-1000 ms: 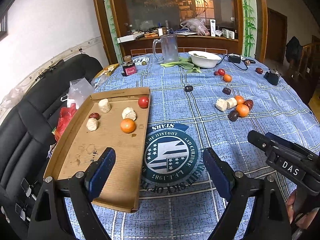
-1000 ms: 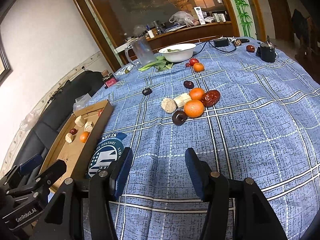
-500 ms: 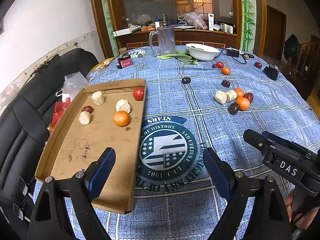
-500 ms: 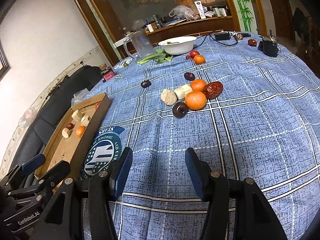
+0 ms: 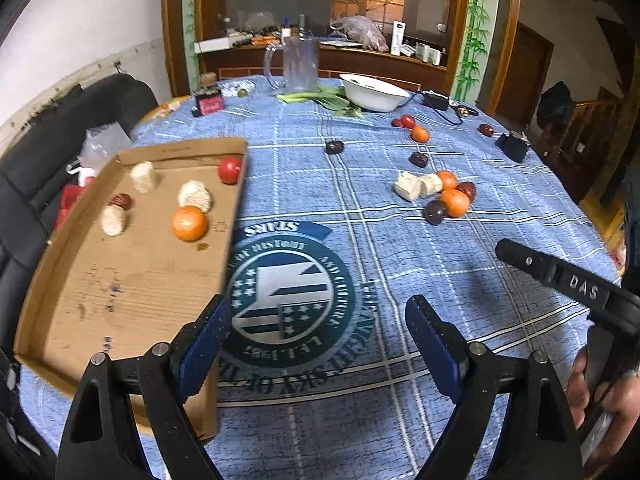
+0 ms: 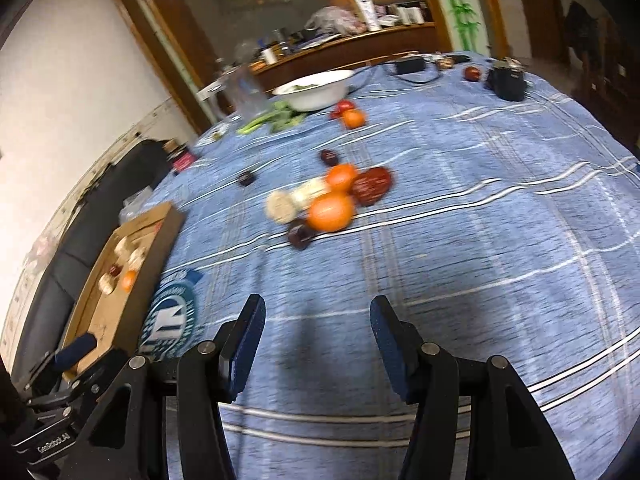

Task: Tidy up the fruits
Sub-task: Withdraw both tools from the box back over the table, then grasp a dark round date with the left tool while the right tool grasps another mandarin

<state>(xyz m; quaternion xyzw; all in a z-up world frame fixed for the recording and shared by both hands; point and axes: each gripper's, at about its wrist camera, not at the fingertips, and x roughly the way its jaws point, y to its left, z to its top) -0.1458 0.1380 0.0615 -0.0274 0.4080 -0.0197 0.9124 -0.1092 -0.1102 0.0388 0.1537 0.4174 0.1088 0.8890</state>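
Note:
A flat cardboard tray [image 5: 120, 288] [image 6: 104, 308] lies at the table's left edge, holding an orange [image 5: 190, 223], a red tomato [image 5: 229, 170], a dark red date [image 5: 121, 201] and three pale corn pieces. A loose cluster sits mid-table: two oranges [image 6: 331, 211] [image 5: 455, 202], pale chunks [image 5: 408, 186], a red date [image 6: 372, 185] and a dark fruit [image 6: 300, 234]. Further back lie an orange [image 5: 420, 134] and a tomato [image 5: 407, 121]. My left gripper [image 5: 318, 332] hangs open over the round emblem, its left finger above the tray's right wall. My right gripper [image 6: 316, 332] is open over bare cloth, short of the cluster.
A blue checked cloth [image 5: 360, 248] covers the table. At the back stand a white bowl [image 5: 374, 90], a glass mug [image 5: 298, 64], greens [image 5: 320, 98] and a small red jar [image 5: 209, 101]. A black case [image 6: 506, 78] sits far right. A black sofa [image 5: 48, 140] borders the left edge.
Both views have tilted further down toward the table. The left gripper slid right, off the tray toward the emblem. The right view swung closer to the fruit cluster and is blurred.

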